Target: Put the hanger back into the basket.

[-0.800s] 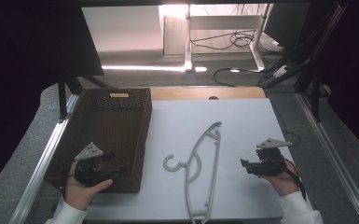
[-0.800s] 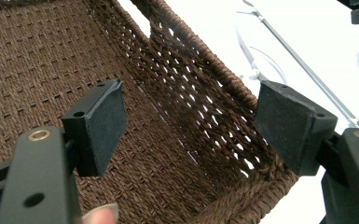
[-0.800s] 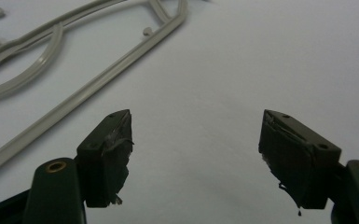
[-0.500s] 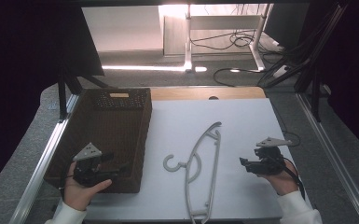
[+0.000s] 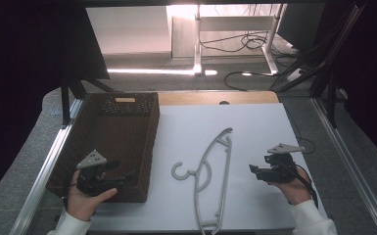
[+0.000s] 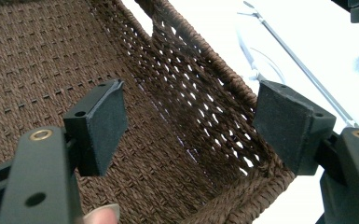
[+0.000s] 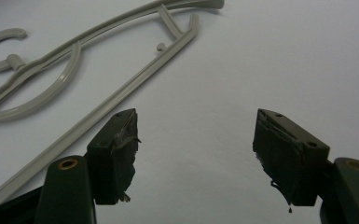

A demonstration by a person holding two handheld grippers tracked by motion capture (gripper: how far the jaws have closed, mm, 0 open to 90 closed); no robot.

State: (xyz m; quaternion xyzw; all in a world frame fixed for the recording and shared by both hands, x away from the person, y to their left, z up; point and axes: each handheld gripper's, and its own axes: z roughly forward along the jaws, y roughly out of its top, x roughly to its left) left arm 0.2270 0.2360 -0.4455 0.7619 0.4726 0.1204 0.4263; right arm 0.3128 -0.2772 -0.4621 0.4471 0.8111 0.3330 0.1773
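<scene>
Hanger (image 5: 210, 181) flat between both tongs, left (image 5: 111, 180) and right (image 5: 254, 170), each wide, empty.

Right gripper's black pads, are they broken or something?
They look worn. On the right gripper, the pads are frayed, with ragged edges and loose shreds hanging down. The left gripper has smooth, flat pads.

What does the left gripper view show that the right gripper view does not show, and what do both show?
Left gripper view alone: the woven brown basket, seen from over its near corner, and a fingertip at the bottom edge. Right gripper view alone: the hanger's hook, lying flat. Both: the grey hanger on the white table, and each view's own gripper with jaws open and nothing between them.
</scene>
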